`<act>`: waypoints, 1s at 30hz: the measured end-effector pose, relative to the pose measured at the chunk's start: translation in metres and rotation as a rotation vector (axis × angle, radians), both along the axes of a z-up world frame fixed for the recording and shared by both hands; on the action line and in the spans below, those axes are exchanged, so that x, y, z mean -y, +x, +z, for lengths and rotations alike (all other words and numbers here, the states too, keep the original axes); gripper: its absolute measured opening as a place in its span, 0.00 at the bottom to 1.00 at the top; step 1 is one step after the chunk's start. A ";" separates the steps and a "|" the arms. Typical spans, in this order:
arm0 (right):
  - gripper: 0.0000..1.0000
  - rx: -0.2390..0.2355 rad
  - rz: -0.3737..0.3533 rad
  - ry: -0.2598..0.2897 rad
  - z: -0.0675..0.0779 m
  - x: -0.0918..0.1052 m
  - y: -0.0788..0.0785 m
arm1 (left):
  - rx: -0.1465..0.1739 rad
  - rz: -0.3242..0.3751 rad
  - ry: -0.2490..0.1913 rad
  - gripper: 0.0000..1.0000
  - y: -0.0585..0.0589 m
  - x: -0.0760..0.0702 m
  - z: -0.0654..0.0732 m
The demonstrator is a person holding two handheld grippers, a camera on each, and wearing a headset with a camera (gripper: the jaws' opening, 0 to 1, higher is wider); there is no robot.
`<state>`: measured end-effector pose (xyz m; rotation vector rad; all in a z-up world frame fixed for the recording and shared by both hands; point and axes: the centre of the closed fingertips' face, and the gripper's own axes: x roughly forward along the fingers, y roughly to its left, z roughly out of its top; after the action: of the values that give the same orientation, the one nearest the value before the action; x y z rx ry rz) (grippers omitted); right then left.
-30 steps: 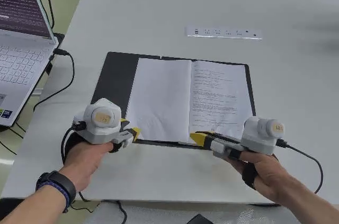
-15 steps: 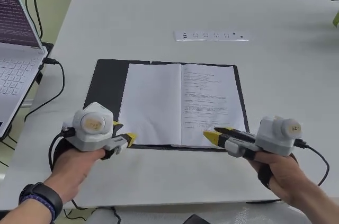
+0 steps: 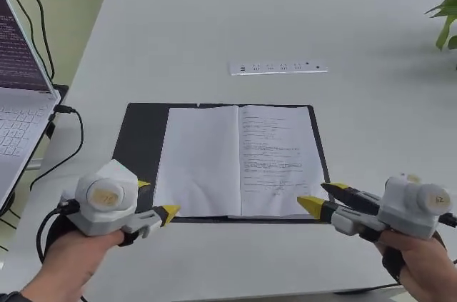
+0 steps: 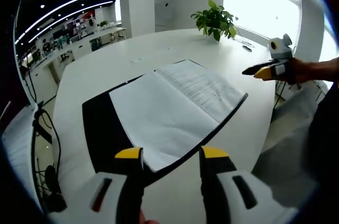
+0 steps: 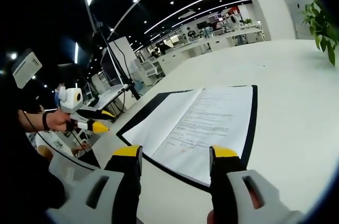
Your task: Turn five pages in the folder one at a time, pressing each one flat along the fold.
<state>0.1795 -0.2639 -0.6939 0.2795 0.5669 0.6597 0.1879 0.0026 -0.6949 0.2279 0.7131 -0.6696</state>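
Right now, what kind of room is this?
Probably an open office or lab: a big white table with a laptop and a power strip, a folder of papers, and rows of desks behind.

Left tool (image 3: pixel 157 198) and right tool (image 3: pixel 323 196) point inward, jaws apart.

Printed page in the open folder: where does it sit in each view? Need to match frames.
Head view: printed page at centre, the right half of the open folder.
Left gripper view: printed page right of centre, the folder's far half.
Right gripper view: printed page at centre, just above that view's own jaws.
Shared landmark: potted plant at the head view's right edge, top centre, right edge.
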 end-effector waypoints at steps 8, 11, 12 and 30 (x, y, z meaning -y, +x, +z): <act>0.62 0.008 0.011 -0.045 0.002 0.005 -0.015 | 0.008 0.026 -0.023 0.55 -0.011 -0.005 0.012; 0.64 -0.002 0.029 -0.062 0.002 0.004 -0.023 | 0.021 0.057 -0.052 0.59 -0.012 -0.007 0.020; 0.65 -0.004 0.033 -0.067 0.001 0.004 -0.025 | 0.024 0.065 -0.074 0.61 -0.013 -0.006 0.023; 0.70 0.015 0.038 -0.091 0.010 0.021 -0.025 | 0.032 0.067 -0.084 0.70 -0.012 0.017 0.022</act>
<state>0.1540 -0.2845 -0.6841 0.1783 0.5876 0.6705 0.1760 -0.0146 -0.6730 0.1364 0.6582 -0.6289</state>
